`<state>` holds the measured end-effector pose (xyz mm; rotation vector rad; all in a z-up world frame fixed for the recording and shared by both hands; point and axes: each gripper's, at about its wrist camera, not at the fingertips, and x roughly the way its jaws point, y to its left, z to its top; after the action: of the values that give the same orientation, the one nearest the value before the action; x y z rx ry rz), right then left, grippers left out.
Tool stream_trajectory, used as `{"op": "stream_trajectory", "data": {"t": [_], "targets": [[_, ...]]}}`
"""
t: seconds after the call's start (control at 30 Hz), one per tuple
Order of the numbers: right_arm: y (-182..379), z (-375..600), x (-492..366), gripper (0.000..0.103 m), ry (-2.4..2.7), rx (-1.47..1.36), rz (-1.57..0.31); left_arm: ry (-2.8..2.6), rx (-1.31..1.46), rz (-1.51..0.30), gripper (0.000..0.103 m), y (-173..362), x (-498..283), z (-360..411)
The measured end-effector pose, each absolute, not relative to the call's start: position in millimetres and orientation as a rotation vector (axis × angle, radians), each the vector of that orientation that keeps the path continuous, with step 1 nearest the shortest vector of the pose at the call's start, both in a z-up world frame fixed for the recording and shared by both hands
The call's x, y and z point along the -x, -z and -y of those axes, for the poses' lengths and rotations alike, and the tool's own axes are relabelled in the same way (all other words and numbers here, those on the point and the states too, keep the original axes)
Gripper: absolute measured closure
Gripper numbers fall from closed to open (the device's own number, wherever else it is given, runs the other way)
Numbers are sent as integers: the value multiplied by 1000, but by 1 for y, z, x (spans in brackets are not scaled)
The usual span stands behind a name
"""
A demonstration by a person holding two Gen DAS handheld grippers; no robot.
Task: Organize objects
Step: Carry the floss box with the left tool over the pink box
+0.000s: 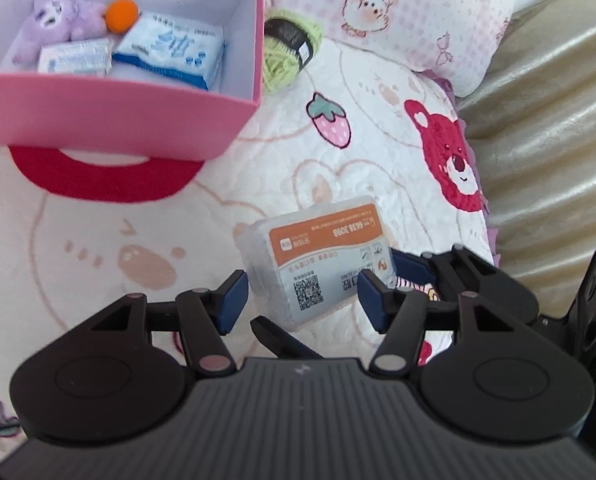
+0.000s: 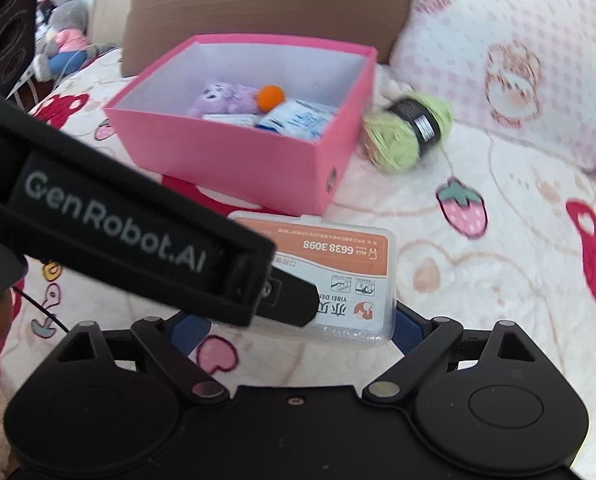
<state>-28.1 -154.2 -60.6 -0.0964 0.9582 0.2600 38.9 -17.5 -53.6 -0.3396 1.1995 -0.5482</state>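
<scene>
1. Quilted white bedspread (image 1: pixel 258 184) printed with strawberries and red bears covers the bed, with a pink checked pillow (image 1: pixel 398 12) at its head.
2. On it sits an open pink box (image 1: pixel 110 116) with white inner walls. Inside lie a purple plush toy (image 1: pixel 54 24), an orange ball (image 1: pixel 121 14) and two blue-and-white tissue packs (image 1: pixel 170 50).
3. Just beside the box's right wall rests a green yarn skein (image 2: pixel 406 136) with a black label band; its print is too small to read.
4. Nearer, a clear plastic case (image 1: pixel 322 260) lies flat on the bedspread. Its orange-and-white label shows "6638 3098" and a QR code.
5. Left gripper (image 1: pixel 298 294) is spread wide, its blue pads flanking the case's near end, gripping nothing.
6. Right gripper (image 2: pixel 298 330) is likewise wide open around the case, its left pad hidden behind the other tool, which reads "GenRobot.AI".
</scene>
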Motion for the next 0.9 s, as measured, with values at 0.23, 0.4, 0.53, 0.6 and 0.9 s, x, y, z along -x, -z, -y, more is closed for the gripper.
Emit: {"op": "stream_trajectory", "data": {"t": [0.23,0.4,0.53,0.6,0.9], "targets": [[28,130,26,9,-282,164,-916,565,362,-1135,44,24,-35,-11],[13,115,21,9,-297,190,-908,559,372,-1104,44,12,-31,-26],[6,103,20,9,-303,206,-896,555,381,-1089,44,4,-29,-37],[1,97,20,9,-305,215,-888,556,382,-1080,44,0,-28,-43],[-17,76,7,9,-322,216,-871,557,371,-1034,44,-19,-34,-65]]}}
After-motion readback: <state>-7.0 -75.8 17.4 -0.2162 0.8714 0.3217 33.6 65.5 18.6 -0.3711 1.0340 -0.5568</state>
